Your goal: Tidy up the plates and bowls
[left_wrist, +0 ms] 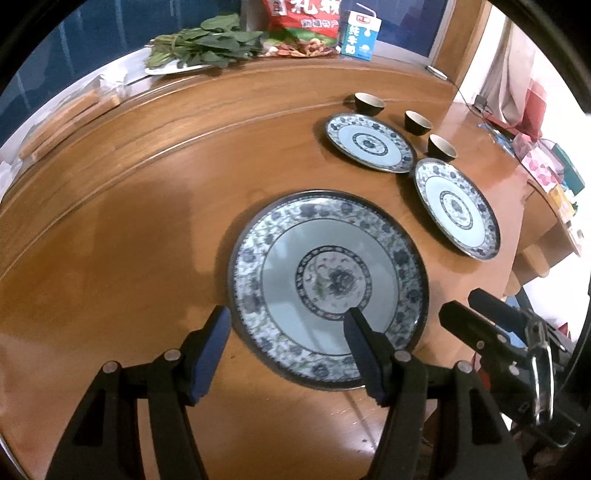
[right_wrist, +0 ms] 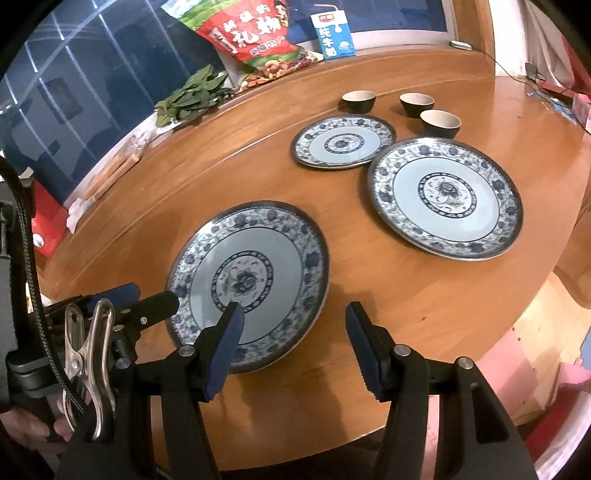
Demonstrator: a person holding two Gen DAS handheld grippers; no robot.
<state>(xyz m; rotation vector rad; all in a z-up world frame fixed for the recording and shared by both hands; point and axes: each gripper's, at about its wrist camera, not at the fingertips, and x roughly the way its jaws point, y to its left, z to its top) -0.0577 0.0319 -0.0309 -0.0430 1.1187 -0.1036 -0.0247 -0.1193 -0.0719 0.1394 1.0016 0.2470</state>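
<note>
Three blue-and-white patterned plates lie apart on the round wooden table (left_wrist: 147, 184): a near plate (left_wrist: 328, 254) (right_wrist: 258, 251), a far plate (left_wrist: 369, 142) (right_wrist: 343, 142) and a right plate (left_wrist: 456, 208) (right_wrist: 445, 199). Behind them stand three small dark bowls (left_wrist: 369, 102) (left_wrist: 417, 122) (left_wrist: 442, 147), upright and separate. My left gripper (left_wrist: 287, 314) hovers open over the near plate's left rim, one finger over the plate, one over the table. My right gripper (right_wrist: 294, 308) is open above the same plate's right rim. Neither holds anything.
Along the far edge are a plate of leafy greens (left_wrist: 207, 44), a red snack bag (left_wrist: 303, 26) and a blue milk carton (left_wrist: 360, 35). Wooden sticks (left_wrist: 74, 114) lie at the far left. Cluttered boxes (left_wrist: 546, 166) sit beyond the table's right edge.
</note>
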